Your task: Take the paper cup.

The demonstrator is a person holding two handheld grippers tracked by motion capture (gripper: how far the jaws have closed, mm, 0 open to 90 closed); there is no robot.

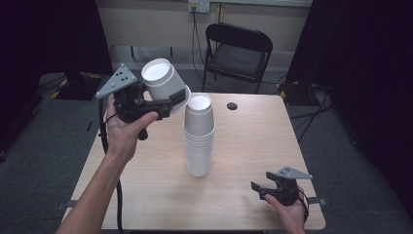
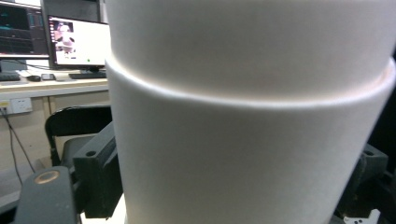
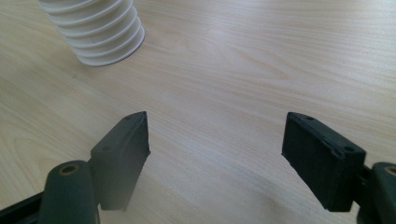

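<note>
A tall stack of upside-down white paper cups (image 1: 198, 139) stands in the middle of the wooden table (image 1: 253, 131); its base also appears in the right gripper view (image 3: 98, 28). My left gripper (image 1: 178, 100) is raised just left of the stack's top and shut on a white paper cup (image 1: 160, 80). The cup is tilted, with its closed bottom up and to the left. In the left gripper view the cup wall (image 2: 243, 140) sits between the jaws, with a rim line running across it. My right gripper (image 1: 258, 187) rests low near the table's front right, open and empty (image 3: 215, 149).
A black folding chair (image 1: 237, 48) stands behind the table. A small dark hole (image 1: 232, 106) marks the tabletop at the back. The left gripper view shows monitors (image 2: 77, 42) on a desk and a chair (image 2: 70, 126). Dark curtains hang on both sides.
</note>
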